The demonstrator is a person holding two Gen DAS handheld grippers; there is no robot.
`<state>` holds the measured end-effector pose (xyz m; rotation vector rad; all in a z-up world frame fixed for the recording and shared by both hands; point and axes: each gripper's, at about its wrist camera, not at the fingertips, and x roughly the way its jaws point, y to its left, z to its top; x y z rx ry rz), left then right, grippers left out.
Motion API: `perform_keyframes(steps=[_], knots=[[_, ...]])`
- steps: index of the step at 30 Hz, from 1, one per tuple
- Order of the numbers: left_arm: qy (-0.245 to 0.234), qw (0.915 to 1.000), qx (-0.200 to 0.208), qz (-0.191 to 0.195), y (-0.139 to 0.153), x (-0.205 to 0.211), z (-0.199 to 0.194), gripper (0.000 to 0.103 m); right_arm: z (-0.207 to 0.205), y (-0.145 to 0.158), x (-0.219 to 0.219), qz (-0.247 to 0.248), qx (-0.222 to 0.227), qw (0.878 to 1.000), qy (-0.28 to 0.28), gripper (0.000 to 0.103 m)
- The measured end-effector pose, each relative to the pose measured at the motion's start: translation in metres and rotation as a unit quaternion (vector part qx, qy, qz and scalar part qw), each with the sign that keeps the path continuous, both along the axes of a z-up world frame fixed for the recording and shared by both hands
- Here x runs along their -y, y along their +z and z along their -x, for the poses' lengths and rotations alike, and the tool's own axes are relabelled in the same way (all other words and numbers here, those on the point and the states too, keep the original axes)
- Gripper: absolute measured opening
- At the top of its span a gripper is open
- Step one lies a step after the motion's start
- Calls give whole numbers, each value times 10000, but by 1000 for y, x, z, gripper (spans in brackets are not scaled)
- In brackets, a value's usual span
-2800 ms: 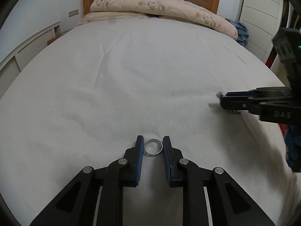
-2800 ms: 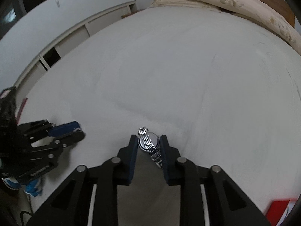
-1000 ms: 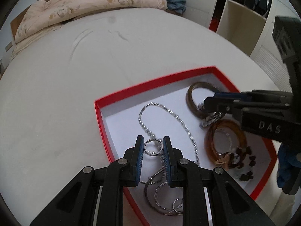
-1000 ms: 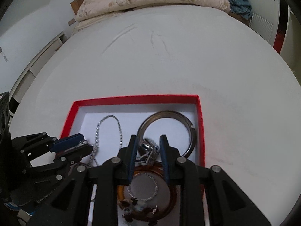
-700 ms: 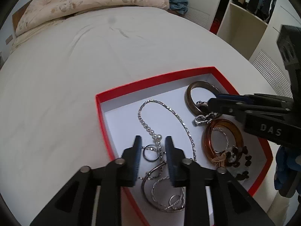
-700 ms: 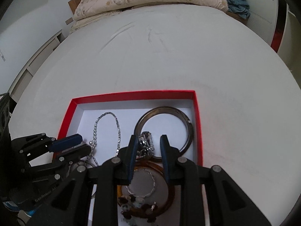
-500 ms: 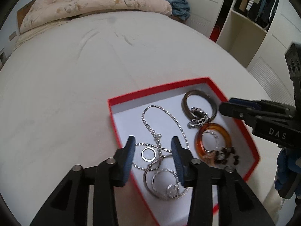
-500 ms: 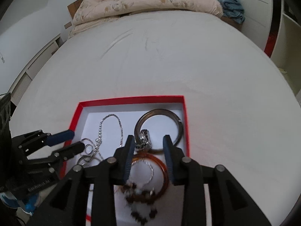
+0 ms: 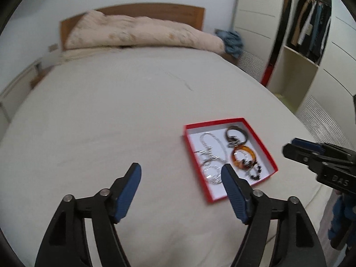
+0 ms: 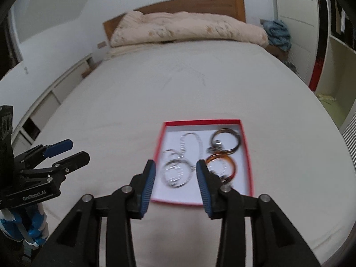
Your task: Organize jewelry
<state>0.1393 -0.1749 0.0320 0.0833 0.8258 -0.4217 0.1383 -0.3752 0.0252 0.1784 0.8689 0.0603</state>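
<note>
A shallow red box (image 9: 264,146) (image 10: 248,155) with a white floor lies on the bed near its right edge. It holds a silver chain necklace (image 9: 211,143) (image 10: 191,143), silver hoops (image 10: 175,174), a dark bangle (image 9: 237,133) (image 10: 225,141) with a silver watch (image 10: 214,148) on it, an amber bangle (image 9: 243,154) (image 10: 222,166) and dark beads (image 9: 255,172). My left gripper (image 9: 181,175) is wide open and empty, raised above the sheet left of the box. My right gripper (image 10: 175,174) is open and empty, raised over the box's near edge.
The white bed sheet (image 9: 106,115) spreads wide to the left and far side. A folded beige quilt (image 9: 142,33) lies against the wooden headboard (image 10: 178,4). An open wardrobe (image 9: 307,33) stands at the right. Low white shelving (image 10: 53,95) runs along the left wall.
Both grippers opened, left the silver ring and the watch in the red box, then pulled up and back from it. The left gripper also moved left, off the box.
</note>
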Motion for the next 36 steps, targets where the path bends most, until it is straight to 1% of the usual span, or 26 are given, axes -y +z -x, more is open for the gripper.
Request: perform_keyframes(steps=[1,5,7,11,14,17,21,27,30,34,36], knots=[[80,10000,53,-12,3,-9,8,79,8,5,-10,-9,36,10000,44,38],[544,9980,321,-71,19,-56,47,85,41,18,-48,-11,179,9996,239,40],[762,9959,471,-122,25,-74,62,89,56,22,-65,-17,228,9992,319,41],[1132,9906,739,-197,34,-108,94,93,82,27,-96,19,299,9988,395,41],[1290,9870,915,-282,40,-126,116,95,100,26,-116,70,340,9985,434,41],[1382,9851,991,-267,43,-142,134,96,112,26,-131,119,355,9982,468,42],[1537,9815,1102,-310,44,-155,154,96,129,28,-147,167,407,9978,495,42],[1559,9802,1173,-349,44,-164,179,96,153,32,-165,252,500,9970,532,47],[1582,9791,1238,-330,46,-167,190,96,161,33,-171,257,539,9966,568,48],[1655,9775,1266,-341,46,-173,203,96,171,28,-177,228,555,9966,557,48],[1675,9778,1222,-315,45,-177,207,96,174,26,-180,266,538,9966,556,50]])
